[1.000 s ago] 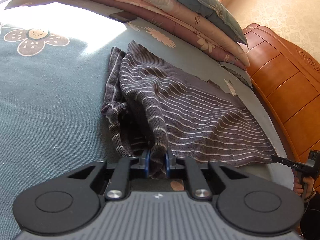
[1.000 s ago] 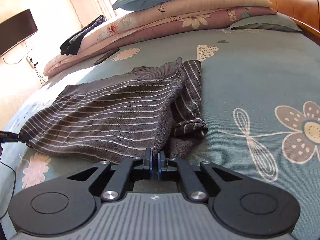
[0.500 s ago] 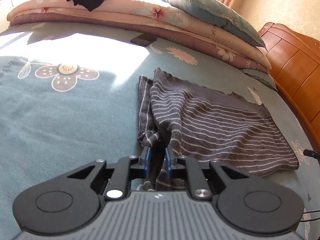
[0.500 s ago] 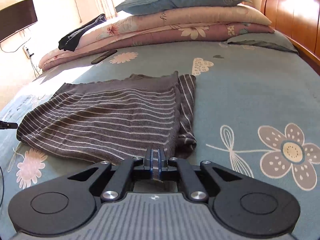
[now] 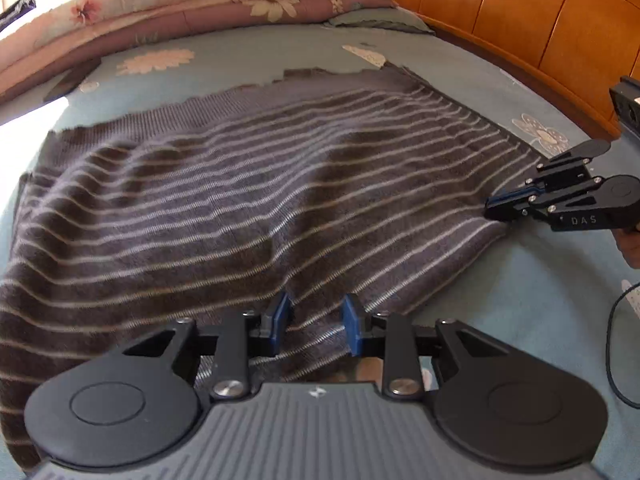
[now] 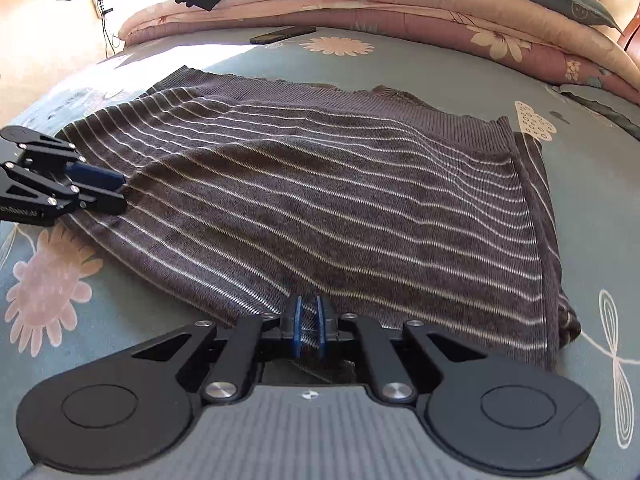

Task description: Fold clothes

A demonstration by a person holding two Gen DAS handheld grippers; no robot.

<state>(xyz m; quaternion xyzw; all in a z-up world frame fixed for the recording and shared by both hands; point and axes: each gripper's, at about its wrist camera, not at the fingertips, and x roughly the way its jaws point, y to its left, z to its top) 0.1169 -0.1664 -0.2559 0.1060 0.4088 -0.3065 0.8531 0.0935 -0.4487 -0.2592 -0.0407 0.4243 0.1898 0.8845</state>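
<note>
Left wrist view: a dark grey sweater [image 5: 256, 208] with thin pale stripes is seen spread across a bed [image 5: 500, 304] covered in a teal flowered sheet, with folded quilts [image 5: 200, 4] stacked along the far side. The left hand-held gripper [image 5: 316, 324] has just been opening; its blue pads stand apart, with the sweater's near edge lying loosely between them and not pressed. In the right wrist view, the right hand-held gripper [image 6: 309, 328] is seen nearly closed, pinching the sweater's near hem. With only one side gripped, the freed edge could probably sag or slide, and any pull from the right hand-held gripper would drag the sweater askew and wrinkle the fold. A doubled layer at the right edge might also be shifted out of line.
</note>
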